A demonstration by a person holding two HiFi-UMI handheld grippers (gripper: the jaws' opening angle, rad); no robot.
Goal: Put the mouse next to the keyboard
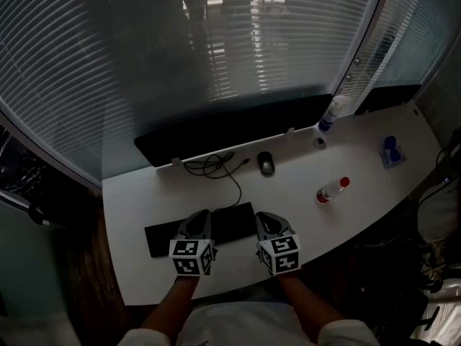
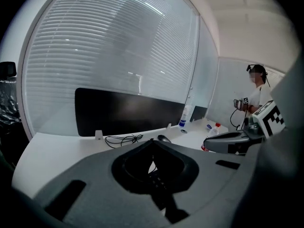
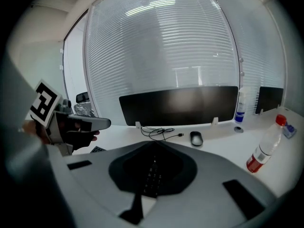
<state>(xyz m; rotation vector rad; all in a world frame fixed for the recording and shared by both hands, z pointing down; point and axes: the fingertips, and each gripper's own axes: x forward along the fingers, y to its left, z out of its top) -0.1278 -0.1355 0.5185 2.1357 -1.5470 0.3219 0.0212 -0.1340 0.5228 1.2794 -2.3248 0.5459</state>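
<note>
Black mouse apart from keyboard | left gripper fingers clenched, empty | right gripper likewise

At lower centre frame, the left tongs and right tongs are hovering side by side, tilting slightly downward, jaws pressed together and holding nothing.

- I count one mouse.
- One keyboard.
- Two bottles on my feed: a white bottle and a red-capped bottle.
- One coiled cable.
- One small blue object.
- One dark screen.
</note>
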